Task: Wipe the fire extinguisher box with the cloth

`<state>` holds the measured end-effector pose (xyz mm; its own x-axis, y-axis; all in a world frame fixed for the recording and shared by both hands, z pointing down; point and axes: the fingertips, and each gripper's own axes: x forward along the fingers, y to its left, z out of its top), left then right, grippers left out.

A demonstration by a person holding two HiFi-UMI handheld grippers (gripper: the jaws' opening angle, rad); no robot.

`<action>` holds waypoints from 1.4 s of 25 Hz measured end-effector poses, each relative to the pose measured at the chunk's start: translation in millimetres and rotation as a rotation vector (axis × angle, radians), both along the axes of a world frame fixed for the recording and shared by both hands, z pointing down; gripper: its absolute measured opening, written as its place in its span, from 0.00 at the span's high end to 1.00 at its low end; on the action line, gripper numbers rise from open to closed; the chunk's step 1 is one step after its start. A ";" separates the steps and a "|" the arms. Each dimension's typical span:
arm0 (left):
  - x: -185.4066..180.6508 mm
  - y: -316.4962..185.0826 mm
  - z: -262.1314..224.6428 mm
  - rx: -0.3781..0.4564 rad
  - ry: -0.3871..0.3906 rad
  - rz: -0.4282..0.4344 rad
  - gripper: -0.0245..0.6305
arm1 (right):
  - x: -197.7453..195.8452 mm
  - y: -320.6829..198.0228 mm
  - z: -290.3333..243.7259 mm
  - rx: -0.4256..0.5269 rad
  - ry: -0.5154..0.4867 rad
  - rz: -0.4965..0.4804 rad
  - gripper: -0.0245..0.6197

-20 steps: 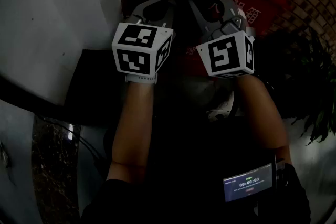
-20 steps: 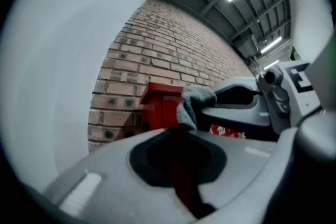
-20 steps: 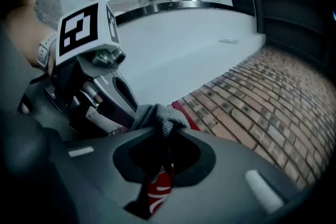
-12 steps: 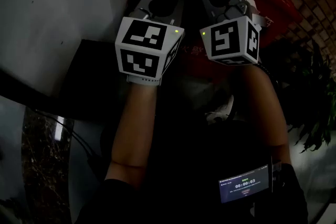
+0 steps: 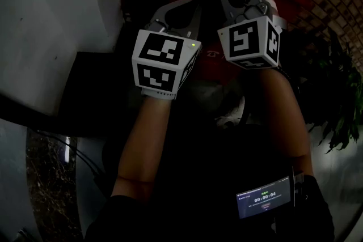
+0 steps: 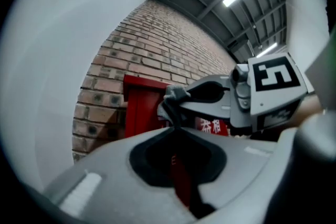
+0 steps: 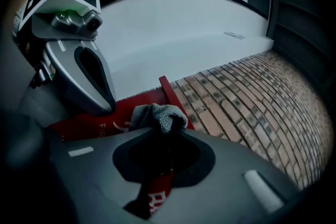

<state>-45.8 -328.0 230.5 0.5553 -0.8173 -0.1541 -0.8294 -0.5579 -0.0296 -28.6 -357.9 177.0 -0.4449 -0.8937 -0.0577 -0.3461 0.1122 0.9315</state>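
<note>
While the left gripper (image 6: pixel 176 129) is holding its jaws pressed together, the right gripper (image 7: pixel 160 132) is pinching the gray cloth (image 7: pixel 157 114) near the red box (image 7: pixel 89 121). The left gripper is covering part of the box. A brick wall (image 7: pixel 236 97) and a white wall (image 7: pixel 173 29) are standing behind it.

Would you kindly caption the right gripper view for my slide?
Right gripper clamps a grey cloth near the red fire extinguisher box, by a brick wall.

Red fire extinguisher box (image 6: pixel 140 107) against brick wall (image 6: pixel 157 44), grey cloth (image 7: pixel 156 115) bunched
</note>
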 end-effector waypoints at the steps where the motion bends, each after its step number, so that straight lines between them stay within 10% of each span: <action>1: 6.2 1.5 2.5 -0.003 0.000 0.006 0.96 | 13.2 -0.5 0.2 -0.001 -0.001 0.019 0.91; 20: 54.3 16.4 41.6 -0.064 -0.036 0.069 0.96 | 220.9 -3.0 4.1 -0.060 -0.036 0.393 0.91; 27: 10.0 14.0 31.3 0.025 -0.177 -0.079 0.96 | 131.1 30.3 -9.1 -0.007 0.021 0.236 0.91; 35: -41.5 10.1 23.8 0.034 -0.085 -0.128 0.96 | -16.0 23.6 27.6 -0.016 0.126 0.005 0.91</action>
<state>-87.3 -317.9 254.3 0.4592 -0.8773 -0.1394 -0.8873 -0.4454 -0.1200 -44.5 -334.3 204.6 -0.4437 -0.8961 0.0124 -0.2272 0.1259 0.9657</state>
